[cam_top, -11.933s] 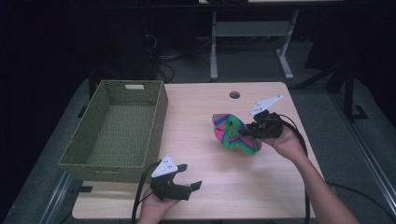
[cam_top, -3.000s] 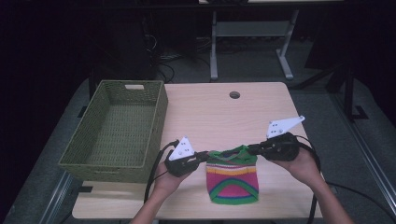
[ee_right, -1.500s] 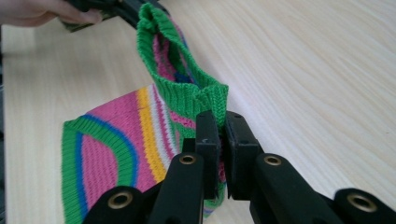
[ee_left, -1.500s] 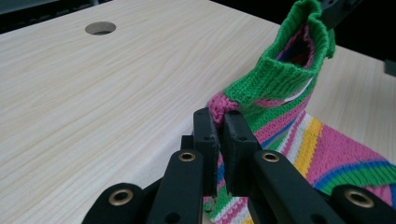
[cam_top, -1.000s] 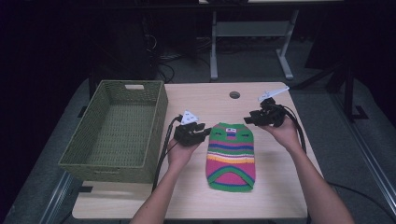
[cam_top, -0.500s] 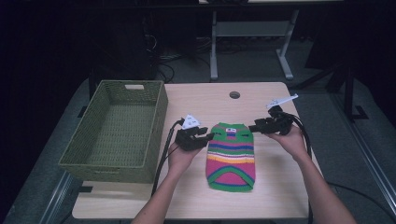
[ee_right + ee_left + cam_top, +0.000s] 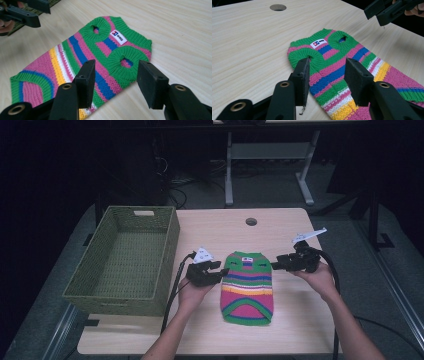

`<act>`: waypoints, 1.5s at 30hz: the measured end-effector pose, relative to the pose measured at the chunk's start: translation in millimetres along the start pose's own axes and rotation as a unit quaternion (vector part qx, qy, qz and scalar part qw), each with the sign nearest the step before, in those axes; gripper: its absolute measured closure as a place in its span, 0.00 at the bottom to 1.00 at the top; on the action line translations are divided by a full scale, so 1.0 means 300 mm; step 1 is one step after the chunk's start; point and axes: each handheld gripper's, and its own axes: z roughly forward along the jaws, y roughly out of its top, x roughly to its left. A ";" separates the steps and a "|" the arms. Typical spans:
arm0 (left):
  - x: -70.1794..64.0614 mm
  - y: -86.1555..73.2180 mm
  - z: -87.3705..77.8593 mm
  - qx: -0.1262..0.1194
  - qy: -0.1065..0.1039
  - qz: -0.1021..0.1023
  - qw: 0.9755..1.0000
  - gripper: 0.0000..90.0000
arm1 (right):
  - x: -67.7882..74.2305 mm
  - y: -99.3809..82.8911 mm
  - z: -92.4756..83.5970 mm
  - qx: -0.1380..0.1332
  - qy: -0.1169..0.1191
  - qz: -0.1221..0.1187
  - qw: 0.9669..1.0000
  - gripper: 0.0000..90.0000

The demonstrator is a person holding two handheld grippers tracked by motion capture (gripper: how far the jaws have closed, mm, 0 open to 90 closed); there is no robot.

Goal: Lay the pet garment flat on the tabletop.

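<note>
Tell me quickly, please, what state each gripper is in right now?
Left gripper: open, jaws just opening, over the striped sweater, holding nothing.
Right gripper: open, jaws just above the sweater, holding nothing.

basket (image 7: 125, 257) walls off table's (image 7: 295, 330) left

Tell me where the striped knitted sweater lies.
In the high view, the striped knitted sweater lies flat on the wooden table, right of the green woven basket.

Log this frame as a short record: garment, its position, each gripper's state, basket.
garment: striped knit sweater, spread flat
position: on the table, right of the basket
left gripper: at the sweater's left edge, jaws just opening, gripping nothing
right gripper: at its right edge, jaws just opening, gripping nothing
basket: green, woven
</note>
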 end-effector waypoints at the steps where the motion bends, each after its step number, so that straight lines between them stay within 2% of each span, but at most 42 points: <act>1: 0.000 0.000 0.000 0.000 0.000 0.000 1.000 0.60 | 0.000 0.000 0.000 0.000 0.000 0.000 1.000 0.53; 3: 0.000 -0.002 -0.005 -0.006 -0.007 -0.006 1.000 0.60 | 0.000 -0.012 -0.008 -0.001 0.002 0.000 1.000 0.53; 10: -0.006 -0.021 -0.020 -0.008 -0.019 -0.001 1.000 0.58 | -0.019 -0.064 -0.046 -0.023 0.030 0.008 0.999 0.52; 14: -0.009 -0.027 -0.032 -0.010 -0.030 -0.007 0.999 0.56 | -0.025 -0.088 -0.064 -0.032 0.041 0.010 0.999 0.50; 19: -0.027 -0.034 -0.047 -0.003 -0.047 0.002 0.999 0.51 | -0.027 -0.107 -0.076 -0.032 0.050 0.010 0.998 0.48; 23: -0.036 -0.036 -0.059 -0.007 -0.053 -0.002 0.999 0.44 | -0.024 -0.124 -0.085 -0.037 0.054 0.008 0.998 0.46; 33: -0.047 -0.055 -0.091 -0.002 -0.066 0.000 0.998 0.37 | -0.003 -0.136 -0.088 -0.036 0.053 -0.001 0.998 0.44; 39: -0.048 -0.066 -0.108 0.001 -0.061 -0.003 0.998 0.31 | 0.018 -0.155 -0.089 -0.032 0.051 -0.010 0.998 0.40; 45: -0.051 -0.080 -0.118 0.001 -0.062 -0.007 0.998 0.31 | 0.028 -0.178 -0.101 -0.033 0.050 -0.013 0.998 0.37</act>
